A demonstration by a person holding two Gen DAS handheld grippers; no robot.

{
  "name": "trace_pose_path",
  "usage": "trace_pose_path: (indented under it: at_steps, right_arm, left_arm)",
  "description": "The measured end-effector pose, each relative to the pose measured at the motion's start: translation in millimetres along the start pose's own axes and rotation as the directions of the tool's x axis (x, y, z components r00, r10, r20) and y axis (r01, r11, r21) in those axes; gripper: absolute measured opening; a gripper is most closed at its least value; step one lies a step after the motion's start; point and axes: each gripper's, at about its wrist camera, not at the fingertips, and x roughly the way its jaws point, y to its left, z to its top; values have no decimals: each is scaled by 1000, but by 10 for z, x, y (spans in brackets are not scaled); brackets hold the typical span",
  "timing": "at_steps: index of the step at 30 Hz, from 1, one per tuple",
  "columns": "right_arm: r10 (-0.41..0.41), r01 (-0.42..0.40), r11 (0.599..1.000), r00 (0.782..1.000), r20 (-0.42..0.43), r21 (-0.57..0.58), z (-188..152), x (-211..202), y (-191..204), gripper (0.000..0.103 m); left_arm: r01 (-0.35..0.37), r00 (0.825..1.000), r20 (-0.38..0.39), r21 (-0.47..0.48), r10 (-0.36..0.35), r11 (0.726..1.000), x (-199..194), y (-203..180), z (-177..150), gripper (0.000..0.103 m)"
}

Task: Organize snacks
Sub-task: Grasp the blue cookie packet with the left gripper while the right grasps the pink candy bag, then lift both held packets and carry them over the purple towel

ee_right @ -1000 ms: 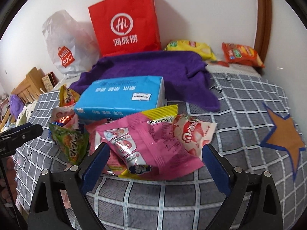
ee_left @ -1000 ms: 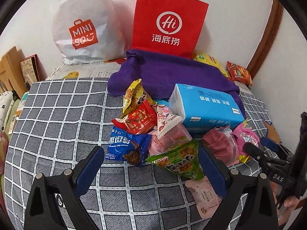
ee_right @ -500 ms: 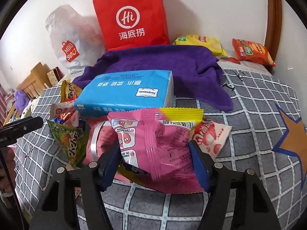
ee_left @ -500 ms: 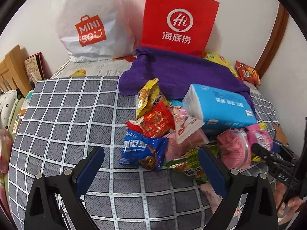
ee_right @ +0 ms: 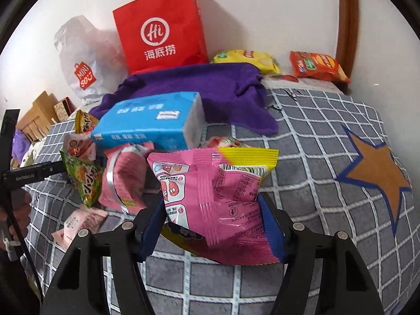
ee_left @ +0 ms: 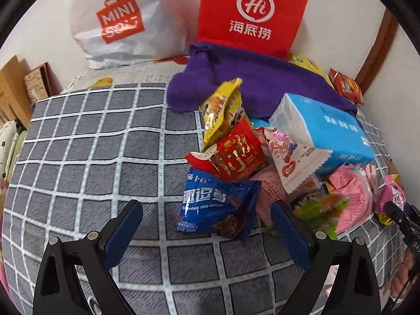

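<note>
My left gripper (ee_left: 206,227) hangs with its jaws spread wide and nothing pressed between them, angled down over the blue cookie packet (ee_left: 218,207), which lies flat on the checked bedcover (ee_left: 92,157) at the near left edge of the heap. I judge it the easiest one to take next, since it sits clear on that side with bare cover beside it. Just behind it the red packet (ee_left: 236,155) leans against the yellow packet (ee_left: 223,110), and to their right the blue tissue pack (ee_left: 323,131) rests on top of the pile, so those would drag neighbours along if pulled first. Further right, my right gripper (ee_right: 212,225) is clenched on the pink snack bag (ee_right: 218,197), both pads pressing its lower sides so the bag puckers and stands up off the cover, clear of the heap. At the back, the red paper bag (ee_right: 162,29) and white plastic bag (ee_right: 84,65) stand against the wall, likely where the sorted snacks belong
</note>
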Motion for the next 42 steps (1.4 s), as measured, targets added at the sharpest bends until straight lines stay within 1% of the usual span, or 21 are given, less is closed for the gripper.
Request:
trace_pose_path:
  at_steps: [1, 4, 5, 6, 7, 8, 9, 10, 11, 13, 15, 16, 18, 23, 26, 30, 34, 37, 39, 42]
  right_arm:
    - [2, -2, 1000, 1000, -8, 7, -17, 5, -6, 68]
    - [-8, 8, 1000, 1000, 9, 10, -37, 6, 8, 68]
    - [-15, 15, 1000, 1000, 13, 7, -38, 11, 22, 68]
    - [-20, 20, 1000, 1000, 16, 2, -41, 18, 38, 68]
    - [-27, 27, 1000, 999, 21, -4, -43, 28, 60, 68]
    - [-31, 31, 999, 999, 24, -10, -43, 36, 79, 68]
    - [-34, 34, 999, 999, 27, -16, -47, 42, 97, 68]
    - [-34, 34, 999, 999, 30, -23, -51, 51, 117, 68]
    - [-35, 35, 999, 999, 26, -21, -54, 61, 128, 68]
    - [-25, 25, 999, 1000, 20, -22, -61, 104, 146, 68]
    - [-17, 17, 1000, 1000, 13, -3, -68, 172, 140, 68]
    - [-17, 17, 1000, 1000, 13, 3, -72, 195, 145, 69]
    - [-27, 27, 1000, 999, 21, 2, -72, 221, 165, 69]
    - [-33, 33, 999, 999, 16, 2, -53, 249, 190, 70]
    - [-23, 23, 1000, 1000, -3, 7, -48, 290, 178, 70]
    - [8, -8, 999, 1000, 1, 41, -44, 293, 114, 70]
    - [7, -7, 999, 1000, 0, 38, -45, 295, 126, 70]
    - [18, -18, 999, 1000, -1, 41, -46, 300, 114, 69]
    - [39, -39, 998, 999, 1, 51, -38, 305, 91, 68]
    - [53, -54, 996, 999, 9, 66, -37, 289, 67, 66]
  left_arm:
    - [-10, 1000, -2, 8, 10, 1000, 39, -7, -6, 98]
    - [-30, 999, 12, 13, 30, 999, 114, -18, 2, 97]
    - [-25, 1000, 13, 12, 25, 1000, 138, -19, 11, 91]
    - [-11, 1000, 11, 13, 11, 1000, 155, -18, 2, 81]
    - [-3, 1000, 15, 17, 2, 1000, 159, -21, -2, 79]
    - [-7, 1000, 28, 29, 6, 1000, 140, -29, -4, 64]
    - [-5, 1000, 25, 39, 4, 999, 126, -42, -9, 49]
    - [-8, 1000, 17, 48, 7, 999, 93, -52, -18, 48]
    - [-8, 1000, 21, 45, 7, 999, 54, -48, -36, 46]
    - [-9, 999, 40, 49, 7, 999, -15, -50, -72, 46]
    - [-25, 999, 34, 70, 22, 997, 12, -54, -125, 46]
    - [-37, 998, 52, 77, 33, 996, 12, -57, -141, 46]
    - [-61, 995, 85, 88, 53, 994, -15, -84, -185, 51]
    - [-58, 995, 84, 74, 51, 996, -46, -88, -171, 53]
    - [-67, 995, 84, 79, 60, 995, -42, -93, -170, 53]
    - [-68, 995, 84, 70, 62, 995, -33, -79, -172, 55]
    - [-68, 994, 84, 63, 63, 996, -24, -92, -180, 55]
    - [-71, 994, 87, 61, 66, 996, -23, -83, -187, 52]
    - [-72, 994, 92, 50, 67, 996, -30, -56, -190, 47]
    - [-56, 994, 97, 30, 53, 998, -55, -8, -208, 45]
